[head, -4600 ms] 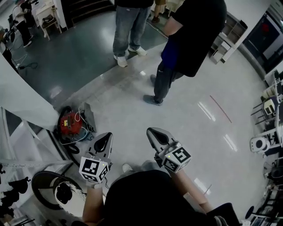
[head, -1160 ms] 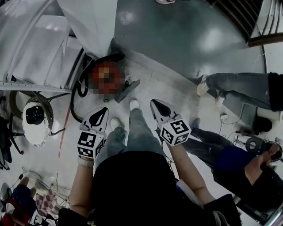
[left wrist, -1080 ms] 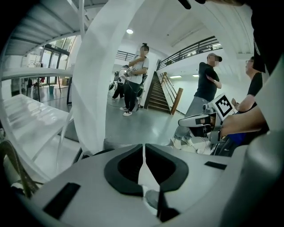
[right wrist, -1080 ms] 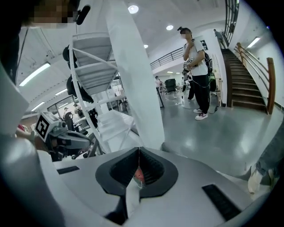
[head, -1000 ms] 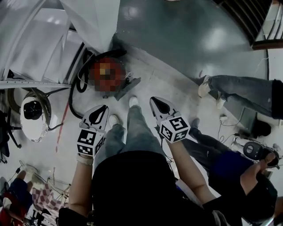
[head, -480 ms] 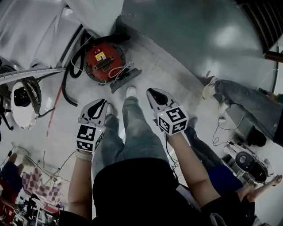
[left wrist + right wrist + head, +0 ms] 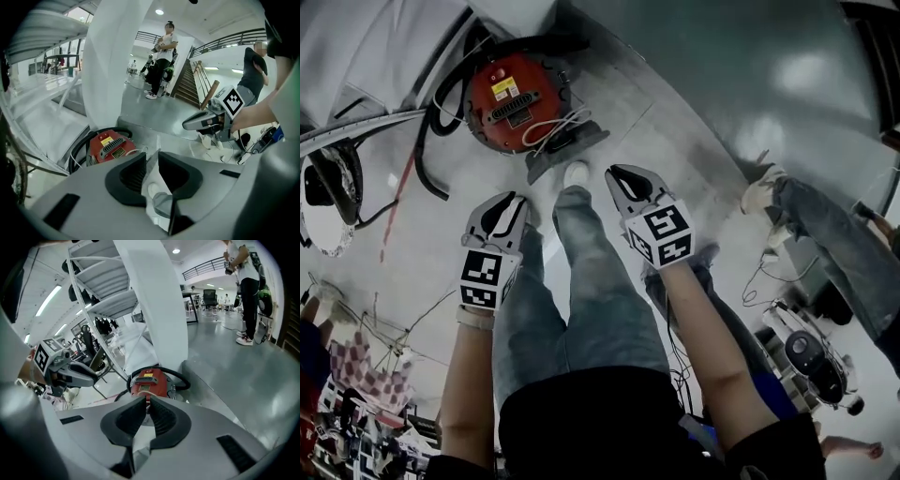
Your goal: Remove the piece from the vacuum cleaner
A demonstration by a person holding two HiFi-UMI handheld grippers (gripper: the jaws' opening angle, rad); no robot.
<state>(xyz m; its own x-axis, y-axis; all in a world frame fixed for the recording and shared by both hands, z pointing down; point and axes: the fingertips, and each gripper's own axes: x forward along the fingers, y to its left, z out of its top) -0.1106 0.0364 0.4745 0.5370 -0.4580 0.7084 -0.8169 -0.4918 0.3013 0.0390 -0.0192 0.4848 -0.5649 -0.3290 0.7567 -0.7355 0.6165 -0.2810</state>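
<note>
Vacuum cleaner (image 7: 511,94) stands on the grey floor at the foot of a white column (image 7: 117,61), ahead of both grippers and well apart from them. It is a round red drum with a black vent and a yellow label on its top.

Which piece must come off, I cannot tell for sure. A black hose (image 7: 431,141) curls around the drum, and a flat grey part (image 7: 572,150) lies against its near side. I judge the hose to be ribbed and flexible, so it will bend if it is taken in the middle; the stiff end where it joins the drum seems the better place. The grey part looks like hard, light plastic, and its thin edge would fit between the jaws. The drum top is smooth and rounded, so I think the jaws would slip there.

The left gripper (image 7: 151,161) is released: its jaws have just been opening and nothing is between them. The right gripper (image 7: 146,404) is clenched, tips together, and it grasps nothing.

A loose white cable (image 7: 553,127) lies over the grey part and may catch on a jaw. The person's own shoe (image 7: 575,173) is just beside this part. Another person's legs (image 7: 825,234) are at the right, away from the work.
</note>
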